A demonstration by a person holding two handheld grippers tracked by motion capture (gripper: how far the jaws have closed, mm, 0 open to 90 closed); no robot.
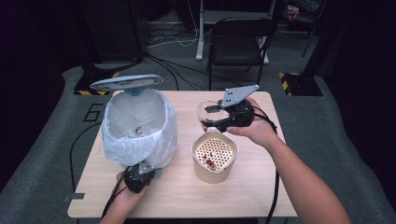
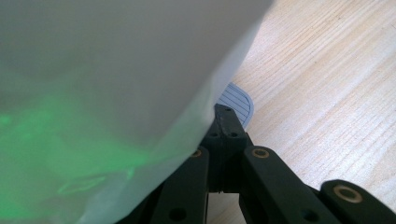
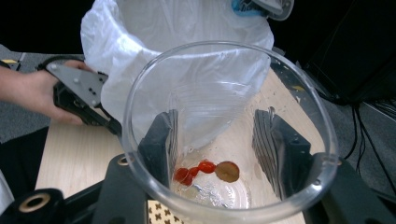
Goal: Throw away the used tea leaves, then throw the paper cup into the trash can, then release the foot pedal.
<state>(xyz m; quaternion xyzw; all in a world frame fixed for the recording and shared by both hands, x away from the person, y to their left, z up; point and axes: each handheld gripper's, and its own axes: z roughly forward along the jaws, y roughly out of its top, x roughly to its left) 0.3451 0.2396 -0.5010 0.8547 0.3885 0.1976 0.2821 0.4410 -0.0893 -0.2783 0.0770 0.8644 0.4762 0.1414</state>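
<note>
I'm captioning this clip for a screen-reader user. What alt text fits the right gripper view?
The right tongs grip a clear plastic cup seen from its open mouth, with a few red and brown fruit pieces at its bottom. Beyond it stand a white-lined bin on a wooden table and the left tongs in a hand.

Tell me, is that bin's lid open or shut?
Open: the lid stands raised above the bin, so the white liner's inside shows. The left tongs sit at its pedal.
</note>
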